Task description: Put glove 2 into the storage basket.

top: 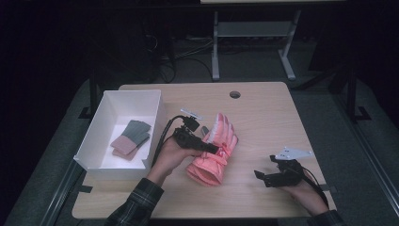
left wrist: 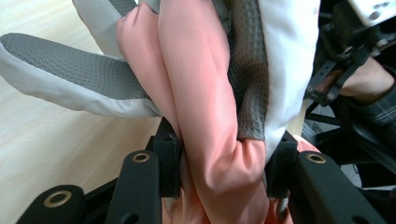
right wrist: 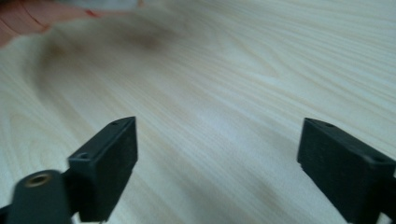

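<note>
A person is sitting at a light wooden tabletop (top: 263, 113), holding a black two-fingered gripper in each hand.

The left gripper (top: 212, 149) is reaching to the middle of the tabletop, and its fingers (left wrist: 169, 154) are clamping a salmon-pink winter glove (top: 214, 151) across its middle. In the left gripper view, the pink fabric is bunching between the two black pads, with the glove's grey textured palm side and white trim fanning out above them. In the high view the glove is lying lengthwise, its cuff pointing toward the person and its fingertips pointing away, with the cuff end resting on the tabletop.

The right gripper (top: 261, 176) is sitting near the front right of the tabletop, well apart from the glove. Its fingers (right wrist: 105, 163) are standing wide apart with nothing between them; in the right gripper view, bare wood grain is showing in the gap, and a blurred edge of the pink glove is appearing in the top left corner.

At the left edge of the tabletop, a white open box (top: 106, 115) is sitting near the glove. Inside it a second glove (top: 130, 137), grey at one end and dusty pink at the other, is lying flat on the bottom. A small round hole (top: 235, 94) is showing near the far edge of the tabletop.
</note>
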Demonstrator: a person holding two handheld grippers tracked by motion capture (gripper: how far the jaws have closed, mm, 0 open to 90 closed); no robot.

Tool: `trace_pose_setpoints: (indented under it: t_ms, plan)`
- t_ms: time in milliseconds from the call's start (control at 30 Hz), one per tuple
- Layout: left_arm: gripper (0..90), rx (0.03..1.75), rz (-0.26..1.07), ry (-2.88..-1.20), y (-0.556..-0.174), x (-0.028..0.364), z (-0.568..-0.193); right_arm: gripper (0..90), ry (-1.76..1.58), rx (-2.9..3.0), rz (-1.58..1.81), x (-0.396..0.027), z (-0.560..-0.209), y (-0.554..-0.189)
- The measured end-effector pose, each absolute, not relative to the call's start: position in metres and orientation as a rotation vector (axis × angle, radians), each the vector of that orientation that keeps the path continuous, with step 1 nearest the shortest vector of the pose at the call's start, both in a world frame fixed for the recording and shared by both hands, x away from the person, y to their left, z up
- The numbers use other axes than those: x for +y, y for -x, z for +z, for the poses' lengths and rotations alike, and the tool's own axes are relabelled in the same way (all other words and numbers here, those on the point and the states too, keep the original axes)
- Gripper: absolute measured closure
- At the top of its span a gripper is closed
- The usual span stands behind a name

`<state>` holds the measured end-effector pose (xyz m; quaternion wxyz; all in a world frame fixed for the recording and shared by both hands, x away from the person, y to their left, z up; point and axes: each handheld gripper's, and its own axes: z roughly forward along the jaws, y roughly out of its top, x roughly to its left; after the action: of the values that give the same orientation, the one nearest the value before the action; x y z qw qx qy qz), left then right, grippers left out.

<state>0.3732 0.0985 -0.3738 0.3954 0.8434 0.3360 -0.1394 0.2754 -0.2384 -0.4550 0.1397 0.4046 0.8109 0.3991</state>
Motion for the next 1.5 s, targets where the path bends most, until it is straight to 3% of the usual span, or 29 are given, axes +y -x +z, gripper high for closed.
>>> trace_pose_setpoints:
  t_ms: [300, 1000, 1500]
  plan:
    - [57.7, 0.867, -0.303, -2.128, -0.374, 0.120, -0.338, 2.9, -1.188, 2.293, 1.142, -0.238, -0.456, -0.276]
    - [57.4, 0.964, -0.113, -2.067, -0.385, 0.205, -0.257, 5.0, -1.187, 2.313, 1.141, -0.237, -0.458, -0.280]
    - [57.3, 1.127, -0.035, -1.945, -0.395, 0.294, -0.260, 5.0, -1.190, 2.323, 1.132, -0.236, -0.461, -0.281]
